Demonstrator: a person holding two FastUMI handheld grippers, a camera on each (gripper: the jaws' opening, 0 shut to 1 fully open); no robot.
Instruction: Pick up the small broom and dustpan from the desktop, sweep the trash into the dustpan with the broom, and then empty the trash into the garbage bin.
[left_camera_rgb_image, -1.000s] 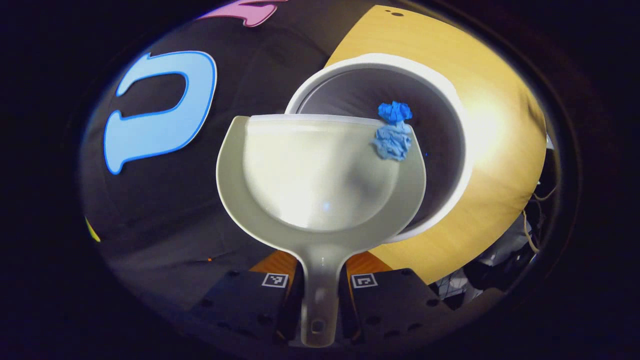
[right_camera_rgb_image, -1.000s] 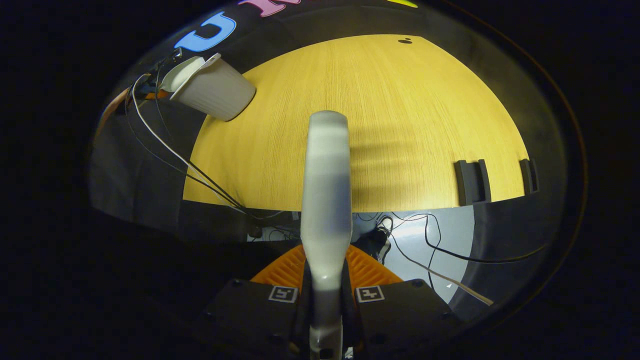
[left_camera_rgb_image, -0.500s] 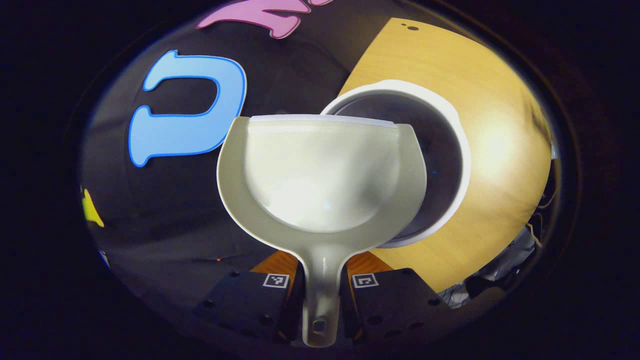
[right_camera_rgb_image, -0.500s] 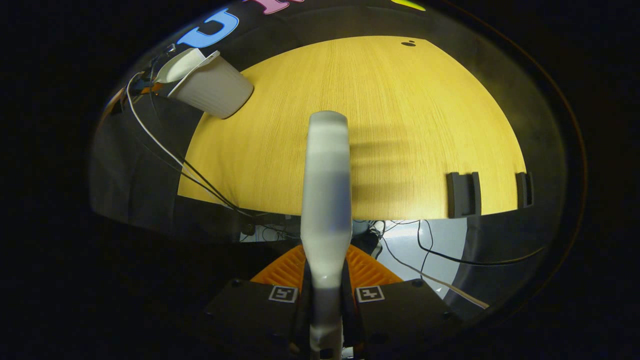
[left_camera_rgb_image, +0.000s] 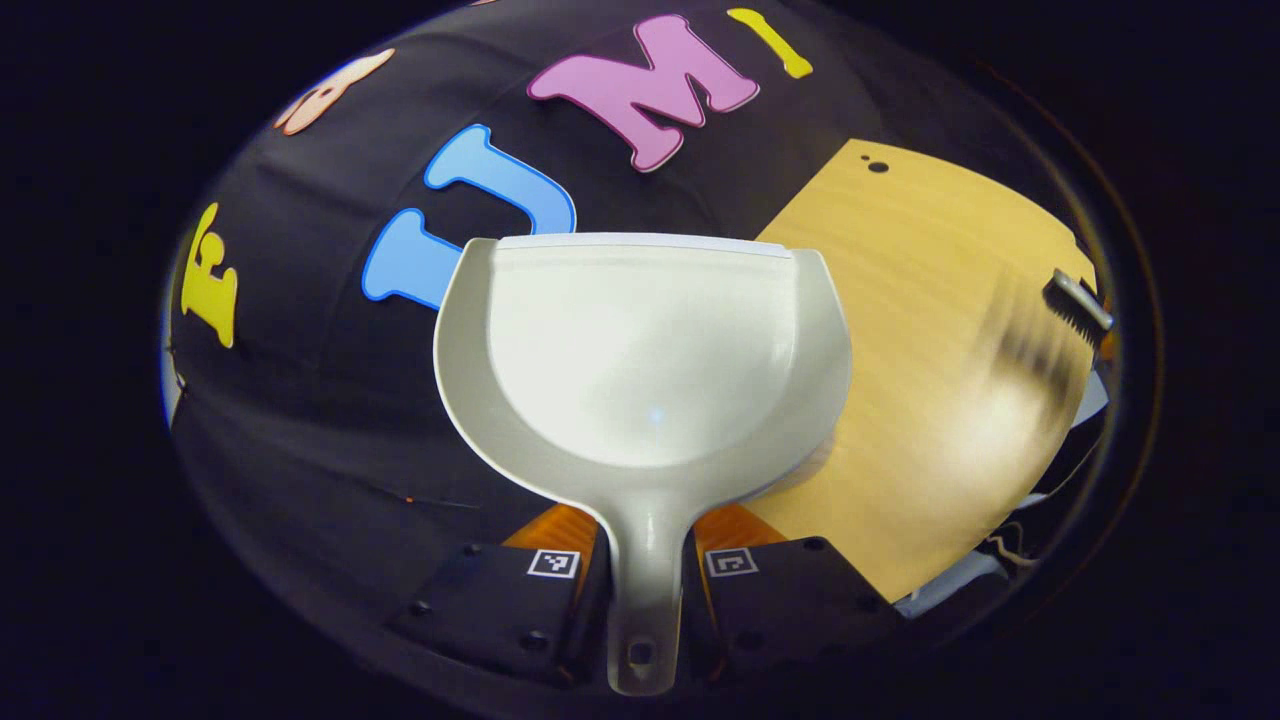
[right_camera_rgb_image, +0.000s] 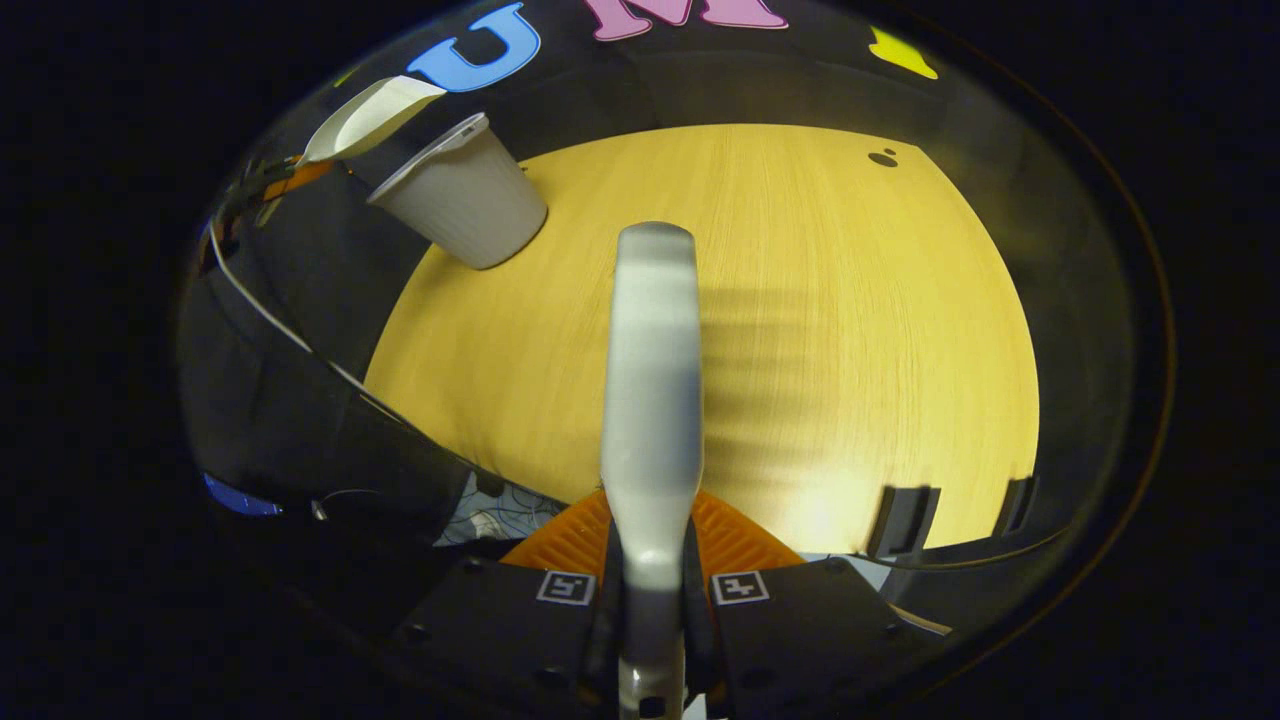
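My left gripper (left_camera_rgb_image: 640, 590) is shut on the handle of the pale grey dustpan (left_camera_rgb_image: 645, 350), whose scoop is bare inside and faces the booth wall. In the right gripper view that dustpan (right_camera_rgb_image: 370, 115) hangs tilted just up and left of the white garbage bin (right_camera_rgb_image: 465, 195), clear of its rim. The bin stands at the wooden table's (right_camera_rgb_image: 850, 300) far left corner. My right gripper (right_camera_rgb_image: 650, 600) is shut on the grey broom (right_camera_rgb_image: 650, 380), which points out over the table. From the left gripper view the broom's head with dark bristles (left_camera_rgb_image: 1075, 305) shows blurred at the far right.
Two black clamps (right_camera_rgb_image: 905, 520) grip the table's near edge on the right. A small dark hole (right_camera_rgb_image: 883, 158) marks the far right of the tabletop. The booth's black cloth wall rises behind the bin. Cables hang off the table's left side.
The blue crumpled trash slid off the dustpan into the bin. The left gripper then lifted and swung the dustpan away from the bin. The right gripper moved forward over the table.
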